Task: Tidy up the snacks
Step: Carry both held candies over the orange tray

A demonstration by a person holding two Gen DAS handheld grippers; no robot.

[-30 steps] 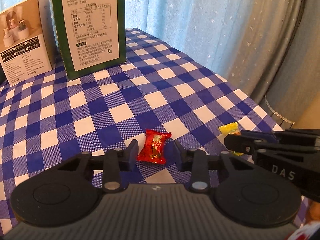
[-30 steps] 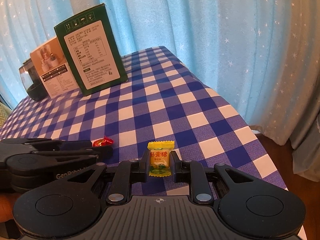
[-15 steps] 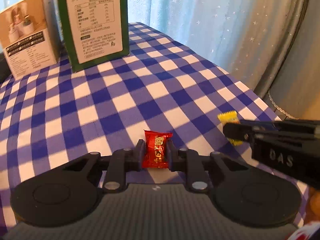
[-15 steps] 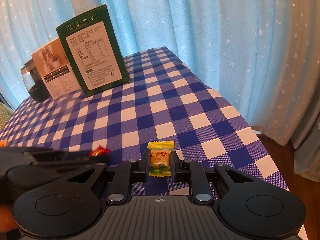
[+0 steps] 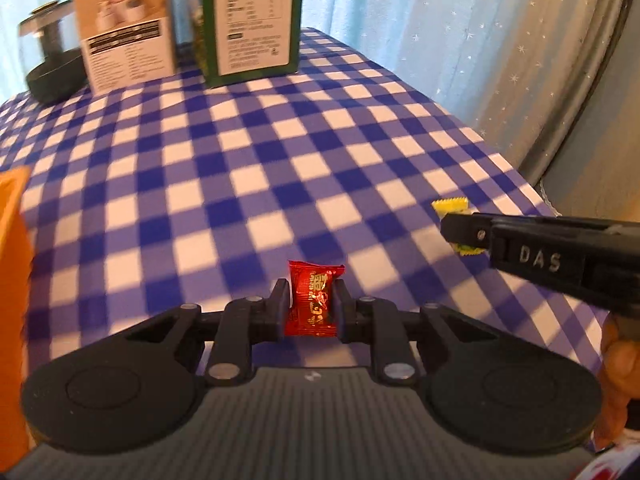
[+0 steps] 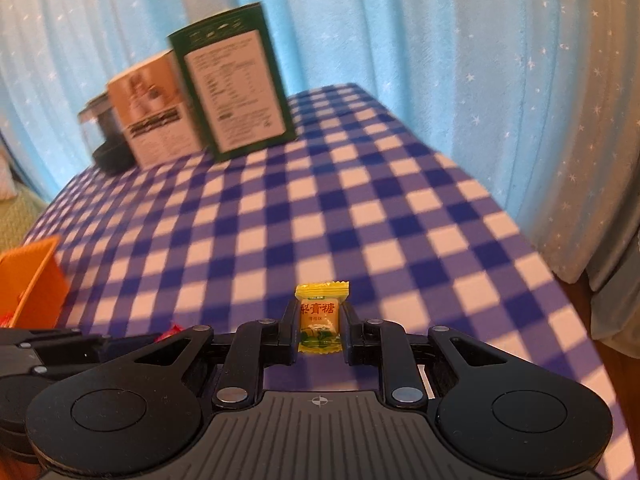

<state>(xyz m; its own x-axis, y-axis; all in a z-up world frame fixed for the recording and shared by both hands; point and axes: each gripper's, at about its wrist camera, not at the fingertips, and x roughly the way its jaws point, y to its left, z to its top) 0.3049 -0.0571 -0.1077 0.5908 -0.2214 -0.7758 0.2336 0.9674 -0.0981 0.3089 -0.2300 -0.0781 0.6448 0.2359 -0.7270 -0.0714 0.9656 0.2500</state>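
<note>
My left gripper (image 5: 311, 300) is shut on a red wrapped candy (image 5: 313, 304) and holds it above the blue-and-white checked tablecloth (image 5: 280, 152). My right gripper (image 6: 320, 320) is shut on a yellow wrapped candy (image 6: 321, 322), also held off the cloth. In the left wrist view the right gripper (image 5: 450, 226) reaches in from the right with the yellow candy (image 5: 450, 205) showing at its tip. An orange container (image 6: 34, 276) stands at the left, and its edge (image 5: 12, 248) also shows in the left wrist view. The red candy (image 6: 170, 330) peeks out beside the left gripper's arm in the right wrist view.
At the far end of the table stand a green carton (image 5: 250, 20), a beige box (image 5: 126, 24) and a dark glass-topped object (image 5: 50, 60). Blue starred curtains (image 6: 440, 40) hang behind and to the right. The table's right edge (image 5: 520, 172) drops off near the grey curtain.
The left gripper closed on the red candy and lifted it. Both grippers moved leftward with their candies, bringing the orange container into view at the left.
</note>
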